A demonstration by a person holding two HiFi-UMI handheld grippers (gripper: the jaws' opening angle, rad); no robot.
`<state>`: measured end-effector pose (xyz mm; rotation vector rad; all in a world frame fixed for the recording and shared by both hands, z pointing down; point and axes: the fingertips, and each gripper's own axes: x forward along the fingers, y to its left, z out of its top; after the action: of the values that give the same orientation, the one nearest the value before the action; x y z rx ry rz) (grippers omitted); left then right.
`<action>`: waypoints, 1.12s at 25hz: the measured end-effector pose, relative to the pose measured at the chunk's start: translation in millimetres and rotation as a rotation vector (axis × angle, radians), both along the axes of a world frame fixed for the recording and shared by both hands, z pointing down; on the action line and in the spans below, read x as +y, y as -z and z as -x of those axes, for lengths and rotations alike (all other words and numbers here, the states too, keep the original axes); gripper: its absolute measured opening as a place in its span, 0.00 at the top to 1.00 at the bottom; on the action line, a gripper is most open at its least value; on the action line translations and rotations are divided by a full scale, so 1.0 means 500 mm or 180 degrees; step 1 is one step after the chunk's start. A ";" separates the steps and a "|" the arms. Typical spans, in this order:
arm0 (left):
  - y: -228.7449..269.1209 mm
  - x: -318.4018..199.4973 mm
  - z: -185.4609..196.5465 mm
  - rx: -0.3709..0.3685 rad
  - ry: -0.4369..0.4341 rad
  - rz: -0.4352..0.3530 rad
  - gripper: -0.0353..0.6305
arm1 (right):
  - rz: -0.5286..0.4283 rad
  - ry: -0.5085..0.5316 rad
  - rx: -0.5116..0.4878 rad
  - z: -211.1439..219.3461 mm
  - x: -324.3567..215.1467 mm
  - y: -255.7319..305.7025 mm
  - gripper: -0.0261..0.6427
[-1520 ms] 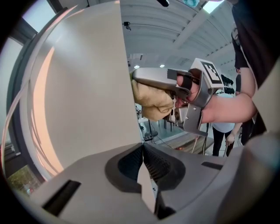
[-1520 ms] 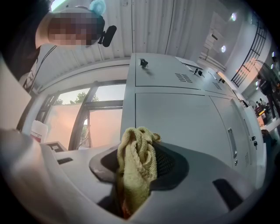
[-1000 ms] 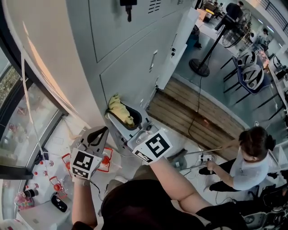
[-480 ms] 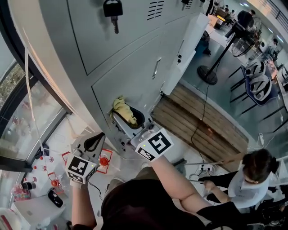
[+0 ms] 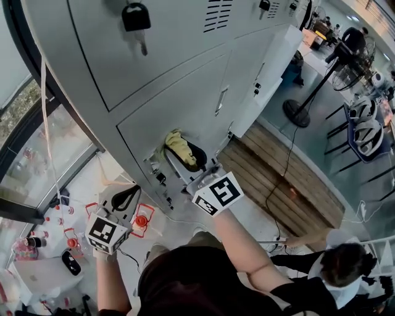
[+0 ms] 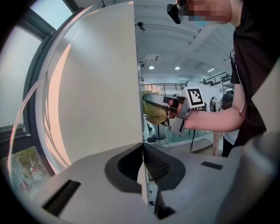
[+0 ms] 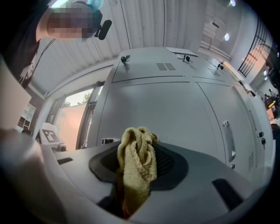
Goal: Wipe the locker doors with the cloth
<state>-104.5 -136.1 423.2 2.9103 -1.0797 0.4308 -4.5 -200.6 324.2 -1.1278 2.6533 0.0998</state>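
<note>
My right gripper (image 5: pixel 184 153) is shut on a bunched yellow cloth (image 5: pixel 177 143), which is pressed against the lower grey locker door (image 5: pixel 179 108), below its handle (image 5: pixel 221 100). In the right gripper view the cloth (image 7: pixel 136 168) sticks up between the fingers of the right gripper (image 7: pixel 139 153), with the door (image 7: pixel 170 113) right ahead. My left gripper (image 5: pixel 137 188) hangs lower at the left, by the locker's side panel (image 6: pixel 96 87). It (image 6: pixel 142 151) is shut on nothing. From there the cloth (image 6: pixel 154 113) shows beyond the panel's edge.
A black padlock (image 5: pixel 136 17) hangs on the upper door. A wooden platform (image 5: pixel 278 179) lies right of the lockers, with a fan stand (image 5: pixel 299 111) beyond. A person (image 5: pixel 339 265) crouches at the lower right. Red-capped bottles (image 5: pixel 142 221) stand on the floor below my left gripper.
My right gripper has carried the cloth a little up the lower door toward its handle. The head view has swung up the lockers. The left gripper has stayed low and shut.
</note>
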 end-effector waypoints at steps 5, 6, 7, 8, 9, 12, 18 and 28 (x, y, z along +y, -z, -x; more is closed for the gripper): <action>-0.002 -0.002 0.000 -0.0032 0.0160 -0.0034 0.93 | 0.0000 0.0016 -0.0017 -0.034 -0.027 0.007 0.72; -0.002 -0.003 0.001 -0.0054 0.0194 -0.0050 0.93 | 0.0006 0.0010 -0.0025 -0.043 -0.034 0.009 0.72; -0.002 -0.004 0.001 -0.0070 0.0234 -0.0042 0.93 | 0.0012 0.0000 -0.0032 -0.052 -0.041 0.010 0.72; -0.002 -0.004 0.002 -0.0072 0.0265 -0.0036 0.93 | 0.0016 -0.0010 -0.0036 -0.060 -0.048 0.011 0.72; -0.005 -0.004 0.002 -0.0065 0.0278 -0.0046 0.93 | 0.0018 -0.0019 -0.0037 -0.069 -0.055 0.013 0.72; -0.002 -0.005 0.001 -0.0069 0.0346 -0.0095 0.93 | 0.0032 -0.0049 -0.0040 -0.094 -0.076 0.016 0.72; -0.009 -0.005 0.003 -0.0041 0.0566 -0.0082 0.93 | 0.0085 -0.0166 -0.0054 -0.154 -0.128 0.013 0.72; -0.004 -0.004 0.001 -0.0030 0.0815 -0.0121 0.93 | 0.0208 -0.0213 -0.0179 -0.207 -0.173 -0.006 0.72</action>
<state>-104.9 -138.1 425.0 2.7492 -1.4521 0.4193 99.2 -287.0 327.2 -1.2217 2.5874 -0.0063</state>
